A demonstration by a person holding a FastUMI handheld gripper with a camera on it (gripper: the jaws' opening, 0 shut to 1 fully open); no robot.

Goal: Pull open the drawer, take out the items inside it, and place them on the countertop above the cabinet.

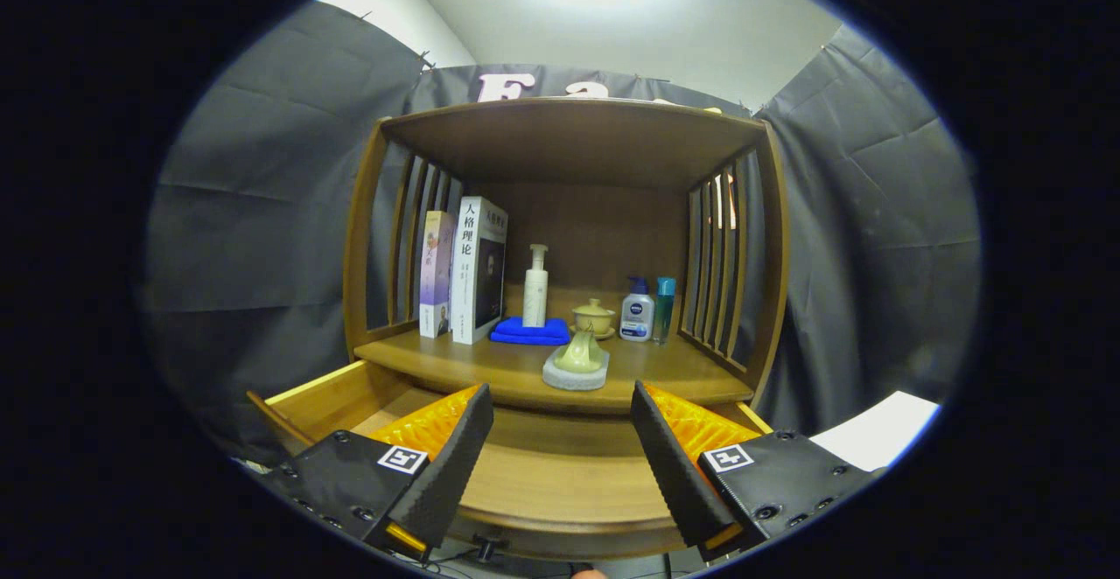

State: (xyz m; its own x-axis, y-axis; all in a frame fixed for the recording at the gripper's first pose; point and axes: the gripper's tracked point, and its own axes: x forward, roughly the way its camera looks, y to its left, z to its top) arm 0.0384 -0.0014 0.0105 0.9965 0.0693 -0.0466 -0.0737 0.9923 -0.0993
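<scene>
Below the fingers, at 6 o'clock from the gripper (560, 465), lies the drawer (560, 483), already pulled out toward the camera. Its front edge runs side to side, across the line of the fingers. Fingers (455, 465) stand spread wide apart, nothing between them, pads facing each other over the drawer's open mouth.

Drawer contents: something orange (429, 426) shows at 10 o'clock behind the left finger, and orange again at 2 o'clock behind the right one. Cannot tell whether this is one item or two, or part of the tool itself; the fingers hide most of it. Bare wood of the drawer floor shows between the fingers.

Countertop (647, 369), the goal surface, sits at 12 o'clock, just beyond and above the drawer, under a slatted shelf roof.

Count on the countertop:
- books (464, 273): two, upright, at 11 o'clock.
- pump bottle (535, 286): one, tall, pale, behind a folded blue cloth (529, 331) (one).
- lidded cup (593, 317): one.
- pale green figure on a round stone base (577, 360): one, nearest the front edge, dead ahead.
- small bottles (637, 312): two, at 1 o'clock.

Judgement: drawer step looks done; next move is a dip down into the drawer, then a lift to free wood at 1 o'clock of the stone base.
</scene>
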